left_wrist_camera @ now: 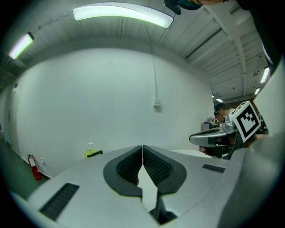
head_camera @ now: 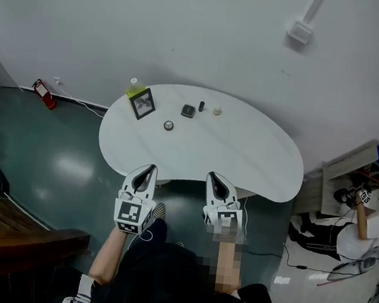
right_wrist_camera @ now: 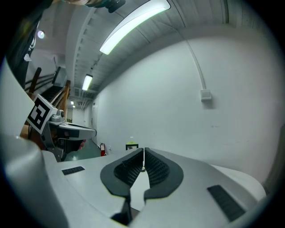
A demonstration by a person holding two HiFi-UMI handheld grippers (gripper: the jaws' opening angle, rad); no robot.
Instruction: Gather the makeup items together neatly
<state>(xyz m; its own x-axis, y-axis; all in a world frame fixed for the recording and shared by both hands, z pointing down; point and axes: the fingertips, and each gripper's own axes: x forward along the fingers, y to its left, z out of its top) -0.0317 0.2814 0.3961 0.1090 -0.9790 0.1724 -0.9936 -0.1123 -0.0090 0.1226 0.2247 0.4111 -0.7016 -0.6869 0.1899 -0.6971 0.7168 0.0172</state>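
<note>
The desk [head_camera: 256, 162] has everything bunched at its far left end. There's a frame [head_camera: 142, 103] with a bottle [head_camera: 134, 85] right behind it and a round tin [head_camera: 168, 125] in front to its right. A square case [head_camera: 189, 111], tube [head_camera: 201, 106] and small jar [head_camera: 217, 109] sit in a row further right. Left tongs [head_camera: 149, 170] and right tongs [head_camera: 213, 178] hang side by side at the near edge.

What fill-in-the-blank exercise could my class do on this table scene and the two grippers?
1. The jaws of the left gripper and the right gripper are ____ (open or shut).
2. The makeup items lie on a table whose colour is ____.
3. The fire extinguisher on the floor by the wall is coloured ____.

Missing words: shut; white; red.
</note>
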